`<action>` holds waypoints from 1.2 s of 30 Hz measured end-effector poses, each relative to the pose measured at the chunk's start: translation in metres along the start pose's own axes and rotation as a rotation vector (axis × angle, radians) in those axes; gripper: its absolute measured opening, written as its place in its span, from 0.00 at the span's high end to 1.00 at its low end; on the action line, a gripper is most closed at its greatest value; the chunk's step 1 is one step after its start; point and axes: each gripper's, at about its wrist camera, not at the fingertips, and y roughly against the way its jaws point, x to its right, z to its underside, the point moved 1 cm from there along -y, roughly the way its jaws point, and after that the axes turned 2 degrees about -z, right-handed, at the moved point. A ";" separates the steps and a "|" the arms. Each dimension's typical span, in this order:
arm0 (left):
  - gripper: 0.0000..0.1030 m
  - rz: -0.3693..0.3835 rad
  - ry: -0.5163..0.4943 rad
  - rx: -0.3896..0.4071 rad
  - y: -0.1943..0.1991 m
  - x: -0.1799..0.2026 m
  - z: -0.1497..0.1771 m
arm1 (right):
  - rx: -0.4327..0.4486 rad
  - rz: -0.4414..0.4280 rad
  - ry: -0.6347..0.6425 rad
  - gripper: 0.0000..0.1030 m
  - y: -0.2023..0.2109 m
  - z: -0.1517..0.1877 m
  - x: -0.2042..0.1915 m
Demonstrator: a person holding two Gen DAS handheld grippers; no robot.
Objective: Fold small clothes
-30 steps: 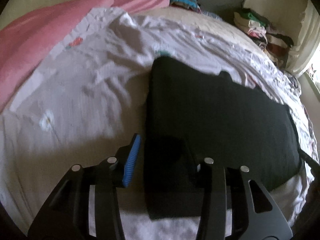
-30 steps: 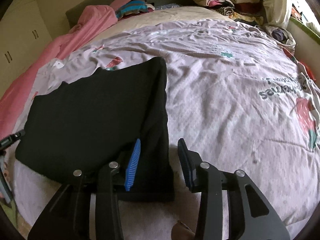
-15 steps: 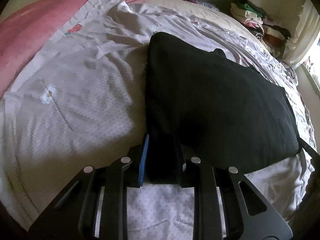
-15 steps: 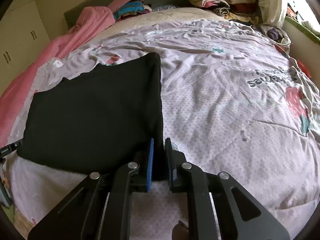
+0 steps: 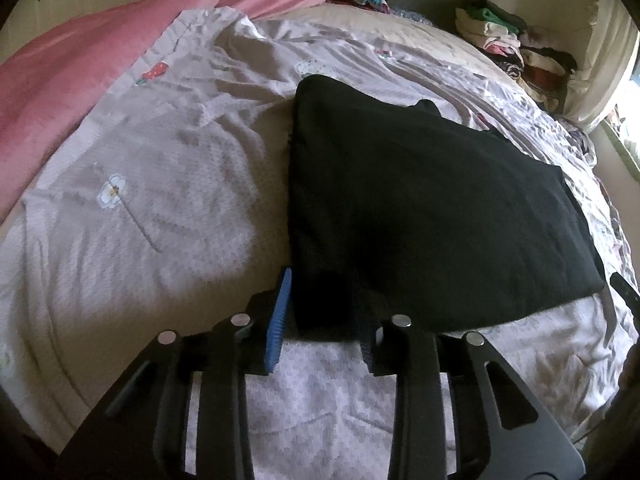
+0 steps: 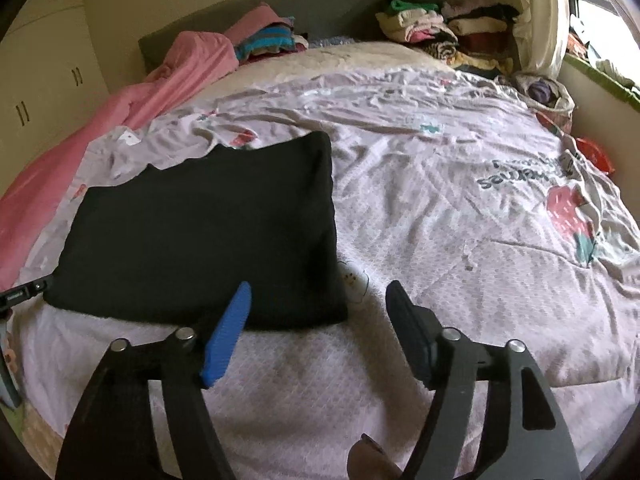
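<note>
Widening above the bed, the right gripper [image 6: 320, 320] has its jaws spread well apart and still opening; the near right corner of the black garment [image 6: 208, 236] lies just ahead of its blue pad [image 6: 226, 334], but neither pad presses on the cloth. Half a second earlier those same jaws were pinched nearly shut at that corner; now the corner lies flat and released.

On the other side, the left gripper [image 5: 322, 316] stands only narrowly open, its jaws parting as well, with the garment's near left corner [image 5: 320, 304] between them. Its blue pad [image 5: 280, 320] sits just beside the cloth edge, with a thin gap showing, while the dark pad on the far side merges with the black fabric, so contact there cannot be told. Compared with half a second ago, the gap between these jaws is somewhat wider.

The black garment [image 5: 432, 216] rests as a flat, folded rectangle on the pale printed bedspread [image 5: 160, 200], near the bed's front edge. Since a second ago it has kept the same place and shape. A pink blanket [image 6: 132, 108] lies bunched along the bed's left side, and stacks of folded clothes [image 6: 432, 28] sit at the head of the bed by the window.
</note>
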 end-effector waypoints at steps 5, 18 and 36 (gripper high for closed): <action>0.71 0.001 -0.004 0.012 0.007 0.002 0.004 | 0.021 0.015 0.024 0.19 0.008 0.003 -0.007; 0.46 0.002 -0.027 0.027 0.023 0.010 0.013 | 0.032 -0.025 0.075 0.07 0.024 0.010 -0.041; 0.09 -0.021 -0.024 0.056 0.044 0.010 0.022 | 0.049 -0.090 0.194 0.04 0.037 0.015 -0.098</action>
